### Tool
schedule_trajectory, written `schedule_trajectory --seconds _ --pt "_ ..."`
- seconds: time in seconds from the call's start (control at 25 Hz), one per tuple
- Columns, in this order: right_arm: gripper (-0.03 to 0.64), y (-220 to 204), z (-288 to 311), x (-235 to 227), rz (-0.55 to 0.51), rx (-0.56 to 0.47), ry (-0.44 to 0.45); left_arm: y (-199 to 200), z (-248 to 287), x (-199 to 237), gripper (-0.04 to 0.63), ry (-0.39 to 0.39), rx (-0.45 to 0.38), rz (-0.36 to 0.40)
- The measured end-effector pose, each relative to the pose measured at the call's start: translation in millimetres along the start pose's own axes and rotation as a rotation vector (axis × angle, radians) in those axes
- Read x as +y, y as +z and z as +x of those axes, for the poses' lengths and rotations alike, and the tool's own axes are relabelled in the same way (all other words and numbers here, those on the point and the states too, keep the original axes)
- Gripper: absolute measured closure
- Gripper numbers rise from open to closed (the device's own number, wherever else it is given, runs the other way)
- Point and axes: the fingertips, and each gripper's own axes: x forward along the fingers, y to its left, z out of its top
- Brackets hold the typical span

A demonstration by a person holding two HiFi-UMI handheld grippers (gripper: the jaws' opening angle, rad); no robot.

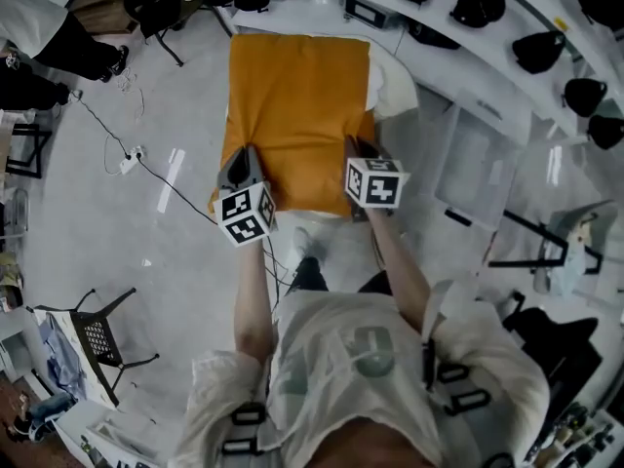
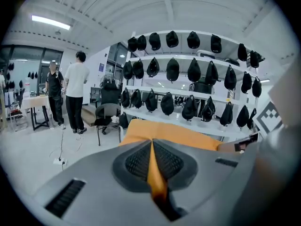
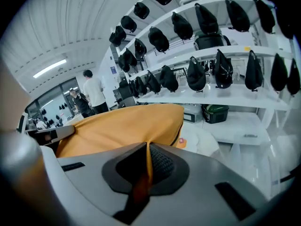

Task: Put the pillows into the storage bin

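The left gripper and the right gripper each pinch the near edge of the orange pillow. It is held up over the floor. Far behind, black bags sit on shelves.

White shelves of black bags, glossy pale floor, black chair

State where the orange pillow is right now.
In the head view the orange pillow is at centre, ahead of the person, its near edge pinched by the left gripper and the right gripper; black bags line the shelf beyond.
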Motion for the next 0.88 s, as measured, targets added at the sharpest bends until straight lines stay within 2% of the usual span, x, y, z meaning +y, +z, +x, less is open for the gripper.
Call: schedule_trajectory --seconds 0.16,0.36,0.56,0.88 --pt "0.602 27.5 -22.7 -39.7 -0.035 -0.041 0.013 19.1 -2.0 -50.9 0.584 0.007 -0.039 -0.013" --pt "0.602 36.9 -59.4 -116.7 -0.075 -0.063 -0.046 16.2 4.2 -133.0 0.584 -0.044 -0.048 -0.050" --pt "0.602 42.2 -98.6 -226.3 -0.081 -0.114 -0.128 5.8 30.1 -244.7 0.584 -0.153 -0.044 -0.058" --pt "0.601 22.2 -181.1 -421.7 -0.059 -0.146 -0.284 -23.0 60.6 -451.0 0.584 -0.326 -0.025 -0.035"
